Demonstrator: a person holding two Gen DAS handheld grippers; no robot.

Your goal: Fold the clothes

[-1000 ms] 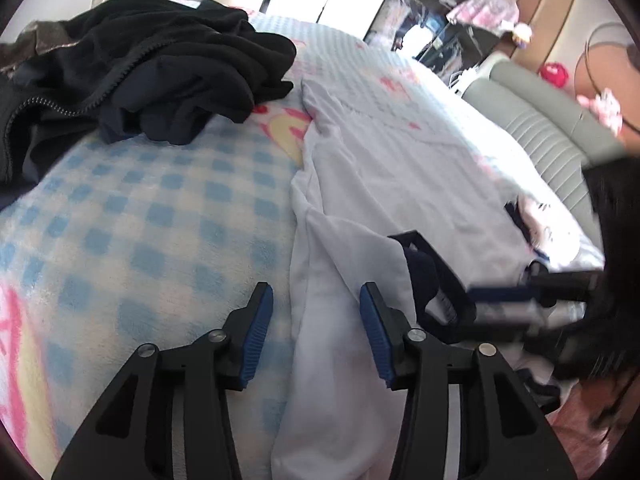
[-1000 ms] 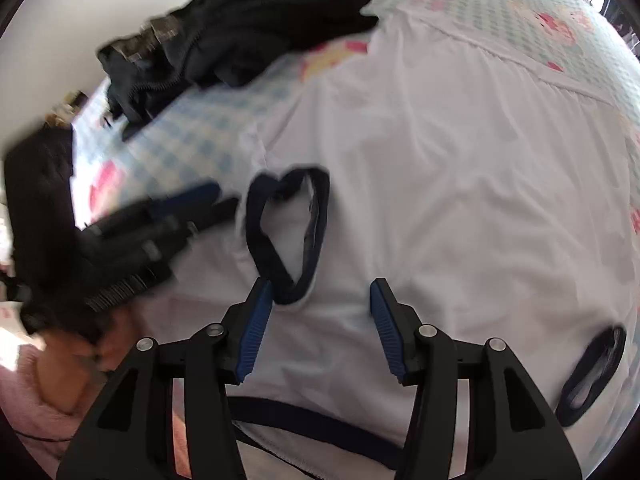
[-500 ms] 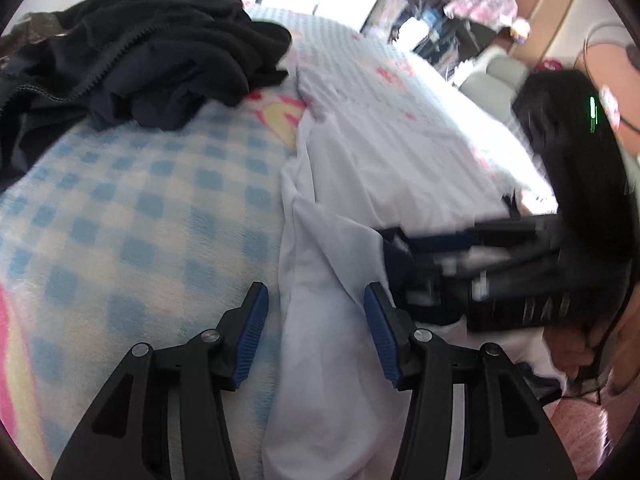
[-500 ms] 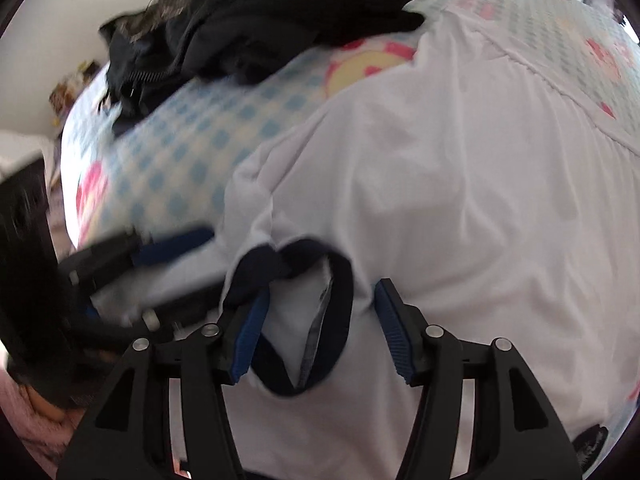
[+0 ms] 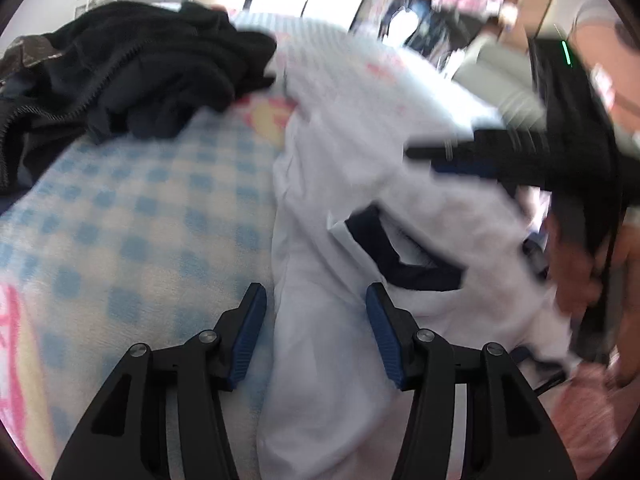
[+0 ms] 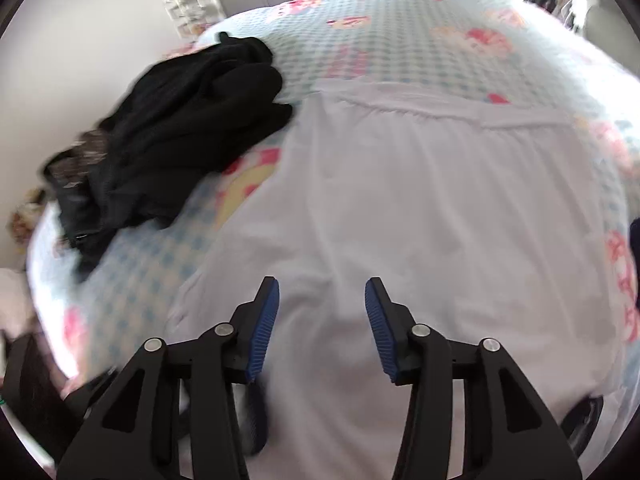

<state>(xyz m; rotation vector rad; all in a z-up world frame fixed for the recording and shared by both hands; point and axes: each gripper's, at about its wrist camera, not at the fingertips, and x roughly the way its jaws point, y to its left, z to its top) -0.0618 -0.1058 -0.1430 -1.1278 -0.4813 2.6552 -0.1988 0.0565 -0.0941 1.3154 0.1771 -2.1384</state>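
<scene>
Spreading the white shirt flat on the bed readies it for folding; your left gripper and right gripper both gape empty above it.

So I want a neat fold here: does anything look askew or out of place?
The white navy-trimmed shirt lies bunched along its left edge, its navy collar crumpled. A black clothes heap sits unfolded beside it.
</scene>
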